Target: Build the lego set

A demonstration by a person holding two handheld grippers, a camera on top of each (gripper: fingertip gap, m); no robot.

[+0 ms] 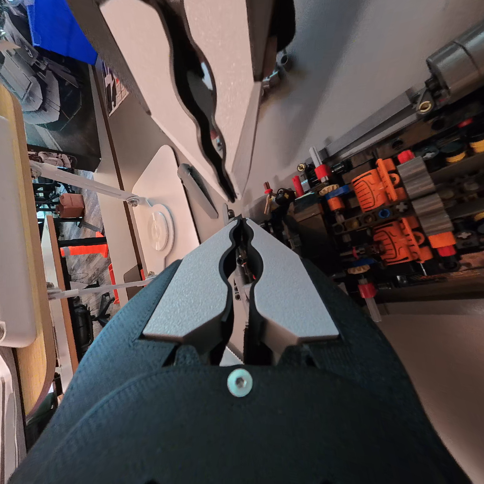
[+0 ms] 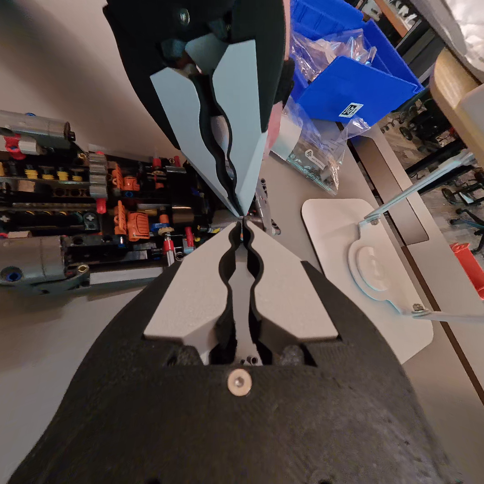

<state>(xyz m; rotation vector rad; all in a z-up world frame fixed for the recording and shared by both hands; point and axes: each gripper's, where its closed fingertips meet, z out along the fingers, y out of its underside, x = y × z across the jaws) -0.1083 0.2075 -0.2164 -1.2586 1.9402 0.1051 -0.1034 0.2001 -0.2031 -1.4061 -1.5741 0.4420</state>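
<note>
- Right gripper (image 2: pixel 242 222) fills the near foreground of its own view. Its grey fingers (image 2: pixel 204 288) are drawn together until the tips meet.
- Left gripper (image 2: pixel 239 212) comes down from above in that view, its jaws just as narrow. The two sets of tips are touching or nearly so.
- A small grey beam with holes (image 2: pixel 265 207) sits right at that meeting point, low over the table (image 2: pixel 301 188). A dark stub pokes out beside the tips. Whether either gripper actually pinches it I cannot tell, since the tips hide the contact.
- With tips this close on so small a part, a good hold probably means steady hands and no twisting against each other.
- Just to one side stands a large black and orange brick model (image 2: pixel 117 209).
- Farther off lie clear bags (image 2: pixel 314 146), blue bins (image 2: pixel 353 83) and a white pad (image 2: pixel 340 222).
</note>
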